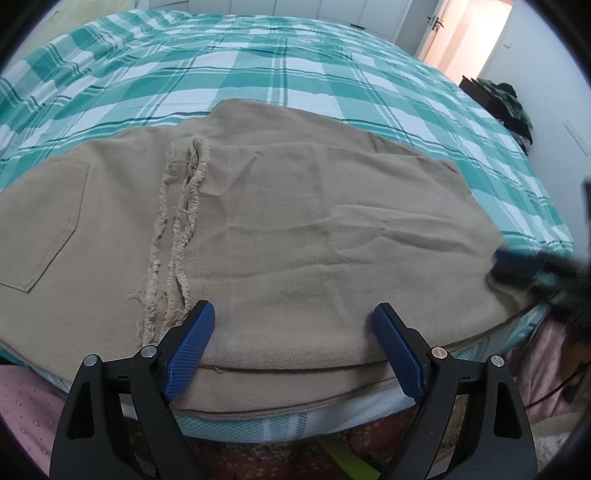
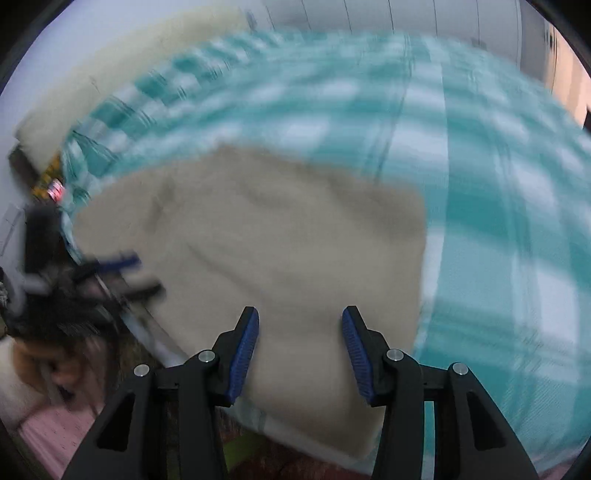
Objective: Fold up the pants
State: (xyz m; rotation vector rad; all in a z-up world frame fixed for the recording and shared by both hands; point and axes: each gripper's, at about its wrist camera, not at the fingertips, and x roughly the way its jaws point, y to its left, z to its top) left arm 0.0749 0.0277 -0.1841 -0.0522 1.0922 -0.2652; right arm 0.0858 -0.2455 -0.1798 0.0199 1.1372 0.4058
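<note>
Tan pants lie folded near the front edge of the bed, with frayed leg hems laid over them and a back pocket at the left. My left gripper hovers over the near fold with its jaws wide open and nothing pinched. In the blurred right wrist view, my right gripper stands partly open above the right end of the pants, pads apart from the cloth. The right gripper shows as a blur at the pants' right edge. The left gripper shows blurred at the left.
The bed carries a teal and white plaid sheet that stretches far back. An open doorway and a dark pile of clothes lie beyond the right side. Pink cloth and a patterned rug sit below the bed's edge.
</note>
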